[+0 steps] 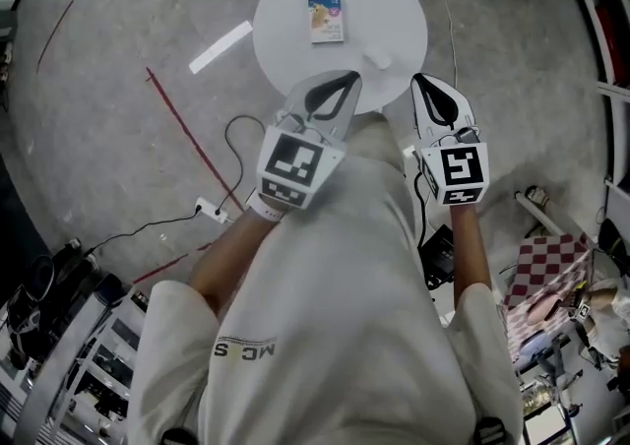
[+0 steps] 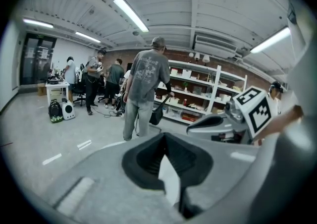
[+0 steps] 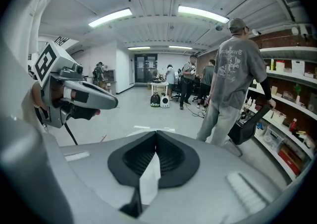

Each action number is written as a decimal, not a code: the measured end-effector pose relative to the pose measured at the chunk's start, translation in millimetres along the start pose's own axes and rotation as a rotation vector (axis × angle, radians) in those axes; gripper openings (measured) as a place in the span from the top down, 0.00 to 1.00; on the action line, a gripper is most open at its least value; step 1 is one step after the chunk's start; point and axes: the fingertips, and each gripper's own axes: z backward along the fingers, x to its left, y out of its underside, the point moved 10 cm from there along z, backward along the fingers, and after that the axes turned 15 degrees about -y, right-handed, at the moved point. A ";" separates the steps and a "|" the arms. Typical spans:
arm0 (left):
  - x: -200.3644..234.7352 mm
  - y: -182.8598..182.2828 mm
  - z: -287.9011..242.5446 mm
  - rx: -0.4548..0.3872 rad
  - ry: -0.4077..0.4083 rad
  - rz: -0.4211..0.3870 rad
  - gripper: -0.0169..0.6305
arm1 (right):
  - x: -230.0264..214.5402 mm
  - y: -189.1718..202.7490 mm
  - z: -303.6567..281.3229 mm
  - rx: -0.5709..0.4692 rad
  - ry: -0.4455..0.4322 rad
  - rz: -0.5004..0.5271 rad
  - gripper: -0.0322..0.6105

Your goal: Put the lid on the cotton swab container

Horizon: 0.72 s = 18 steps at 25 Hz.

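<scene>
Left gripper [image 1: 335, 89] closed | right gripper [image 1: 438, 96] closed | container [image 1: 326, 20] on round table [image 1: 285, 15]

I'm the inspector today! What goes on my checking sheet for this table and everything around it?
Surface: round white table.
Job's things: small printed box lying on the table; small white piece near the table's front edge, too small to identify.
Clutter: nothing seen.
Grippers: left claw and right claw both shut and empty, by the table's near edge.
Cables: black cable runs to a power strip on the floor.
Surroundings: grey floor, shelves, a standing person.
</scene>
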 end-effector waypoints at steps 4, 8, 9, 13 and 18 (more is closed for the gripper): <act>3.3 -9.5 13.5 -0.040 0.008 -0.040 0.97 | 6.1 -6.9 10.2 -0.014 0.005 -0.014 0.95; 6.5 -10.9 26.5 -0.062 0.007 -0.041 0.97 | 21.2 -14.6 25.0 -0.041 -0.009 -0.011 0.95; 7.7 -11.6 29.2 -0.068 0.005 -0.039 0.97 | 24.6 -17.4 26.8 -0.045 -0.014 -0.002 0.95; 11.2 -12.2 34.8 -0.090 0.011 -0.033 0.97 | 31.5 -20.7 23.3 -0.042 -0.056 0.000 0.95; 1.6 -10.4 35.6 -0.096 0.046 -0.057 0.97 | 38.2 -11.9 22.7 -0.034 -0.121 -0.053 0.95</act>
